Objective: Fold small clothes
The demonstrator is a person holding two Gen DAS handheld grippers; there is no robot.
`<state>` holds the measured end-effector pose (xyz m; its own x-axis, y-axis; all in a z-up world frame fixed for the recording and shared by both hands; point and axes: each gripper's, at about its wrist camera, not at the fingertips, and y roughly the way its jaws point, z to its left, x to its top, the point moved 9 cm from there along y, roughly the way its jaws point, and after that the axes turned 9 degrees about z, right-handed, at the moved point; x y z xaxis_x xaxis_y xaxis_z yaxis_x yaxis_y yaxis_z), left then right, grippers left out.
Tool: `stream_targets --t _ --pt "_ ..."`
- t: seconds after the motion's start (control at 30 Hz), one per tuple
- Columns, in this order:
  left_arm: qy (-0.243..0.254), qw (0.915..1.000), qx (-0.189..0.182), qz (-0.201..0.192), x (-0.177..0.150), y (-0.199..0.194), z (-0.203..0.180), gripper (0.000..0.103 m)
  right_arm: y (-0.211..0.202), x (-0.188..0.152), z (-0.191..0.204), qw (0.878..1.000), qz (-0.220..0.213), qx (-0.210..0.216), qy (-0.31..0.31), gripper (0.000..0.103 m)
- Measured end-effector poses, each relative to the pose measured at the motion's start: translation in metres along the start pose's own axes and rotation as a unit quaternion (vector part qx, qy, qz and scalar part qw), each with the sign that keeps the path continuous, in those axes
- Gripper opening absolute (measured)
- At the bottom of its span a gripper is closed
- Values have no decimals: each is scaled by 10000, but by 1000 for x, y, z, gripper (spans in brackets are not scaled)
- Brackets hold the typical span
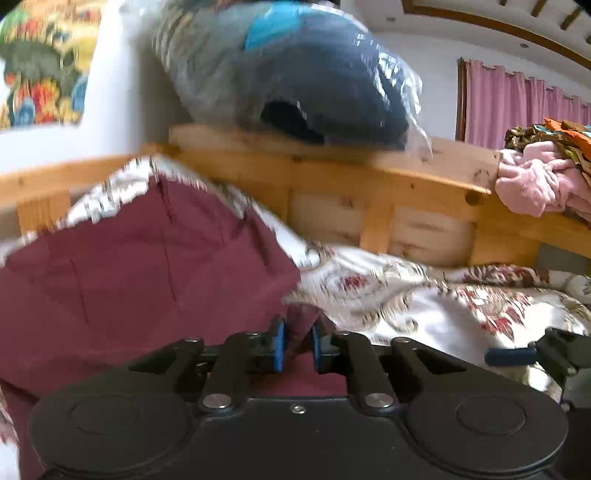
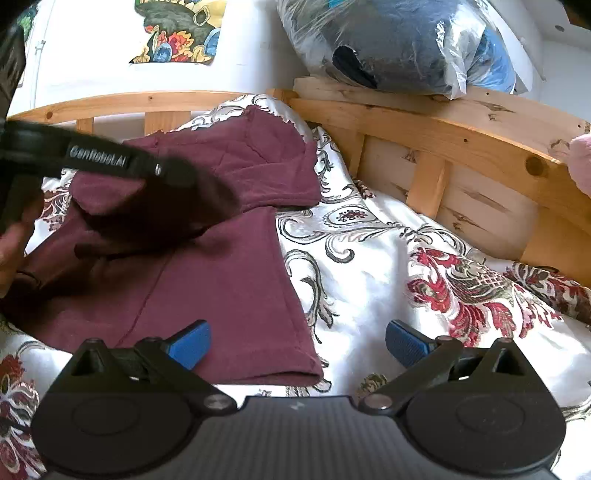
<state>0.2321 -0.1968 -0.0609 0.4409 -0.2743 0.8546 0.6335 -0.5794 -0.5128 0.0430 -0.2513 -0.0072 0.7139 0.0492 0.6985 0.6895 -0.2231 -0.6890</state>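
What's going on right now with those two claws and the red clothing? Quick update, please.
Left gripper shut on maroon garment, lifting a fold. Right gripper open, empty, over garment's hem on the bedspread. Nothing in the way.

White wall (image 2: 92, 77) behind, with a colourful picture (image 2: 181, 31) hung on it. Pine bed frame (image 2: 424, 136) with slatted headboard along the far edge of a white, floral-patterned bedspread (image 2: 388, 258). Clear plastic bag of dark bedding (image 1: 295, 74) resting on the frame's top rail. Pink curtains (image 1: 517, 107) at right, daylight bright. Heap of pink and patterned fabrics (image 1: 543, 173) on the right rail.
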Motion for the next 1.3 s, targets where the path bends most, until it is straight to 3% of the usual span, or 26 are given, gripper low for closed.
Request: stream_targets --t 0.07,0.13,0.23,0.37,0.5,0.73,0.93,1.03,1.2,1.3 --pt "-42 9999 -98 133 -10 -2 -1 33 -1 -2 -1 10000 12 -25 -17 103" --pt "-68 9995 -234 210 -13 -7 0 66 -3 -3 -1 10000 10 -54 -19 103" --pt "-197 9993 -322 27 -12 -23 8 92 -3 -3 -3 10000 -13 -89 24 103" --pt "-536 9983 -66 221 -9 -40 35 95 0 9 0 9998 -134 -123 30 103" --pt "-938 9921 638 539 -13 -60 76 101 3 28 14 9993 -318 -46 -165 103" --pt "-851 9775 1628 1036 -38 -112 139 102 25 45 55 9954 -134 130 -940 103" --pt "-978 9628 2368 863 -60 -136 186 102 34 42 79 9923 27 205 -1222 103" --pt "-1189 9597 2419 790 -56 -124 209 102 35 41 85 9905 -18 194 -1362 103" --pt "-1022 9680 2216 592 -12 -89 250 102 39 41 89 9885 -67 278 -1487 103" --pt "-1386 9664 2086 585 11 -60 285 101 45 39 87 9888 -32 327 -1453 103"
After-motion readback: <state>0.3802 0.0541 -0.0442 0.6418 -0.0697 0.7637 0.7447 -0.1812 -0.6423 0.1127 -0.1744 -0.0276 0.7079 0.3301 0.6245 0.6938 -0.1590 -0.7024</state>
